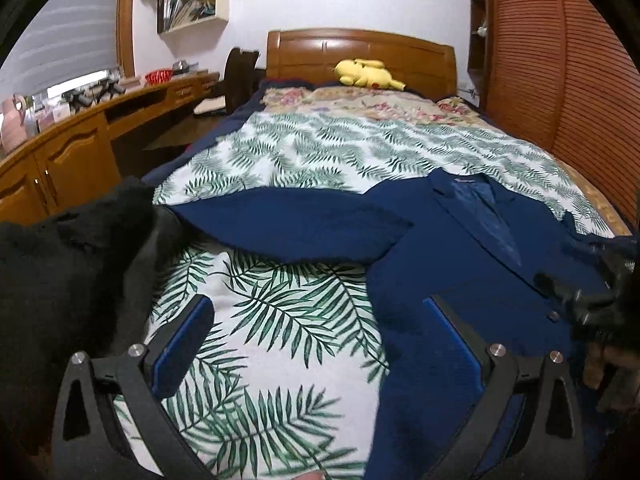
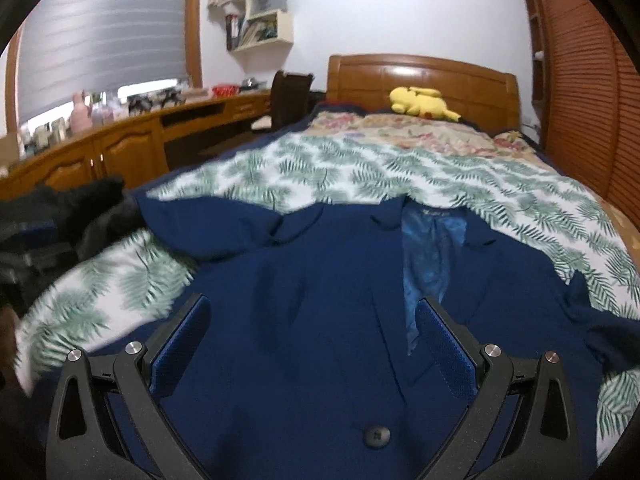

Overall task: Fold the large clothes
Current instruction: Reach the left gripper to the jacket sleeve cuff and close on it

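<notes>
A navy blue suit jacket [image 2: 320,280] lies face up on the leaf-print bedspread [image 1: 280,312], collar away from me, shiny blue lining showing at the open front. One sleeve [image 1: 296,224] stretches out to the left. My left gripper [image 1: 320,316] is open and empty, hovering over the bedspread beside the jacket's left edge [image 1: 400,320]. My right gripper [image 2: 314,316] is open and empty, low over the jacket's front, just above a dark button [image 2: 376,436]. The right gripper shows as a dark shape at the right edge of the left wrist view [image 1: 600,300].
A black garment [image 1: 72,272] is heaped at the bed's left edge. A yellow plush toy [image 1: 366,74] lies by the wooden headboard [image 1: 360,48]. A wooden desk [image 1: 80,136] and chair [image 2: 290,96] stand left; slatted wardrobe doors [image 1: 560,80] right.
</notes>
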The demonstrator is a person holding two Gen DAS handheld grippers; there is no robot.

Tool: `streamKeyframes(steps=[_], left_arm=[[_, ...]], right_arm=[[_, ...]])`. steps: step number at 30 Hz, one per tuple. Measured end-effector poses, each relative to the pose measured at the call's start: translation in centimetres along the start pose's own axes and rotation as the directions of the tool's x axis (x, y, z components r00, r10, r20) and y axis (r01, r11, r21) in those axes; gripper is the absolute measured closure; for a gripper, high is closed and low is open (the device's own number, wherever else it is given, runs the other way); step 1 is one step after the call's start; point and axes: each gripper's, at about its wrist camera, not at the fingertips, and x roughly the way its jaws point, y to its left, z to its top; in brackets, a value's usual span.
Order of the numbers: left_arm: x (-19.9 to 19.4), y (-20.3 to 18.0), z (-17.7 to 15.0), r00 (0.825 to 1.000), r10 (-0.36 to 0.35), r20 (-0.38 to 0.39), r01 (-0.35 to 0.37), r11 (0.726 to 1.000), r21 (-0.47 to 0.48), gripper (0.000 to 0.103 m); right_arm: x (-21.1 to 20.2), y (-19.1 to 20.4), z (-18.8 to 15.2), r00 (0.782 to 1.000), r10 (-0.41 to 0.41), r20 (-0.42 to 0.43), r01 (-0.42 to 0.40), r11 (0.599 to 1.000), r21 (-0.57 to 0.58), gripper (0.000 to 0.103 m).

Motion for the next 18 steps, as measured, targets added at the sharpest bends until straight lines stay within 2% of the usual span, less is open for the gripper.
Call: streamKeyframes(steps=[3, 8, 12, 16, 18], left_arm=[[2.0, 0.8, 0.4, 1.0, 0.009, -0.028, -0.009, 1.0, -0.017, 0.0], [5.6, 2.4, 1.6, 0.998, 0.011, -0.069, -0.015, 0.999, -0.051, 0.0], [8.5, 3.4, 2.8, 0.995, -0.001, -0.104, -0.006, 0.998, -0.068, 0.001], [10.8, 3.9, 3.8, 0.992, -0.023, -0.124, 0.014, 0.997, -0.072, 0.01], [12.0, 4.3, 4.2, 0.991, -0.003, -0.135, -0.007, 0.998, -0.07, 0.02]], right_arm=[[2.1, -0.4, -1.4, 0.997, 0.037, -0.074, -0.036, 0.999, 0.017, 0.0], [1.4, -0.5, -1.7, 0.997, 0.051, -0.056, -0.049, 0.998, 0.028, 0.0], [2.2, -0.8, -1.7, 0.995, 0.058, -0.077, -0.055, 0.998, 0.044, 0.0], [2.4, -0.7, -1.7, 0.995, 0.056, -0.081, -0.052, 0.998, 0.046, 0.0], [2.5, -0.6, -1.7, 0.995, 0.052, -0.083, -0.048, 0.998, 0.039, 0.0]])
